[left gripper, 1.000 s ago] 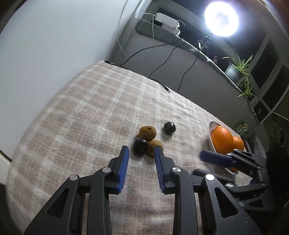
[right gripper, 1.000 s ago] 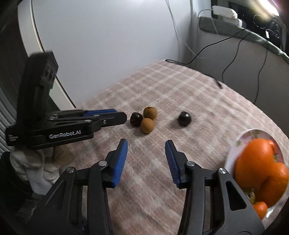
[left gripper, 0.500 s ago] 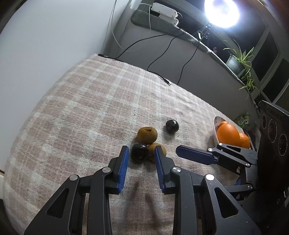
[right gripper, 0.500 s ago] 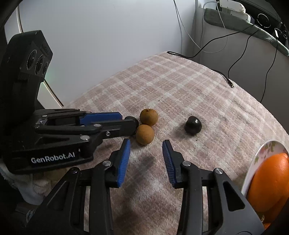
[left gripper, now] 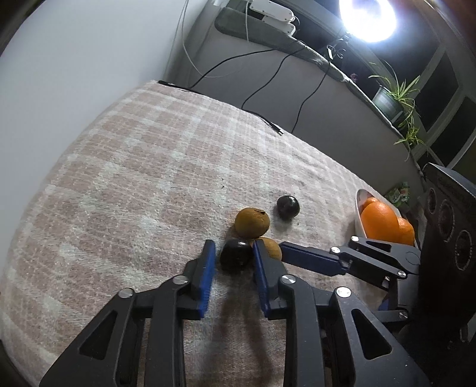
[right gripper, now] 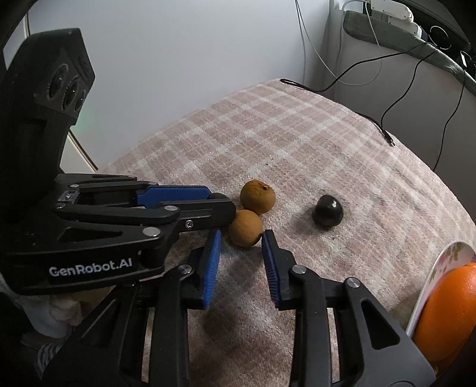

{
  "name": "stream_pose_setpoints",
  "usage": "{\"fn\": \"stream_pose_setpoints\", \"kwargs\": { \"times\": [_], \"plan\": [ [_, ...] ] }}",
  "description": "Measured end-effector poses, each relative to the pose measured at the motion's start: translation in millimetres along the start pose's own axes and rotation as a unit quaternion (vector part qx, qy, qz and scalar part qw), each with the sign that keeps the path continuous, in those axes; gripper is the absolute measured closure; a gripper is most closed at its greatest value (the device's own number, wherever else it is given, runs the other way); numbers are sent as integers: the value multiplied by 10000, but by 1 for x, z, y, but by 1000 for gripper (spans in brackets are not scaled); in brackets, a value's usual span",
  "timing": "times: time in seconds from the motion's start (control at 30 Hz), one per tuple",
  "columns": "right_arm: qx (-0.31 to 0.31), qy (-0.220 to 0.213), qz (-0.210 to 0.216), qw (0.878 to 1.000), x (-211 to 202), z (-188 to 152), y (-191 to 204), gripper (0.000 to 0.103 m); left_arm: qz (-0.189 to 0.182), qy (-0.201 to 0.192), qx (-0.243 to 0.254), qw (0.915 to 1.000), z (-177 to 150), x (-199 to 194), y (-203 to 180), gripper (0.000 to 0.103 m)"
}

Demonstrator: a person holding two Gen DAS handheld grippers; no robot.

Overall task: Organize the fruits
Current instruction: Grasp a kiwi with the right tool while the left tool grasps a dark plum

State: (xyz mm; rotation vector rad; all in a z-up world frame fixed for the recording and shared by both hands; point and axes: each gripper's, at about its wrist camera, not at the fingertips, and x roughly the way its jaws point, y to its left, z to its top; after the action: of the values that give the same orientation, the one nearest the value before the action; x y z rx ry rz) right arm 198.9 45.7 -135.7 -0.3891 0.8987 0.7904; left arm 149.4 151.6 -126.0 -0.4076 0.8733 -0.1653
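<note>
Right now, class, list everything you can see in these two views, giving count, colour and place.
Brown fruits: 2, brown, touching, mid-cloth.
Dark fruits: 2, near-black; one alone, one in left claw.
Oranges: at least 2, orange, in dish.
Dish: 1, white, cloth's right edge.
Checked cloth: 1, pink-white, under everything.
Cables: several, black, white, behind.
Potted plant: 1, green, ledge.
Lamp: 1, bright white, top.
Left claw: 1, black, blue pads, shut on dark fruit.
Right claw: 1, same, closing; brown fruit between tips.

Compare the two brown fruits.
The near brown fruit sits between the right gripper's closing jaws; the far brown fruit lies beyond them. The far brown fruit shows a stem nub on top; the near brown fruit shows none. Both are round, side by side on the cloth.
</note>
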Motion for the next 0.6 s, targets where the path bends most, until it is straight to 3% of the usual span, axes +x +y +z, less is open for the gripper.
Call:
{"fn": "stream_pose_setpoints", "kwargs": {
  "times": [0.13,0.6],
  "plan": [
    [4,11,-42,10000,3,0,-2,78,7,-20,37,10000,1,1,-1,83],
    [56,-163,13,9999,-13,-4,-1,79,54,-216,-60,9997,-1,-14,3,83]
  ]
}}
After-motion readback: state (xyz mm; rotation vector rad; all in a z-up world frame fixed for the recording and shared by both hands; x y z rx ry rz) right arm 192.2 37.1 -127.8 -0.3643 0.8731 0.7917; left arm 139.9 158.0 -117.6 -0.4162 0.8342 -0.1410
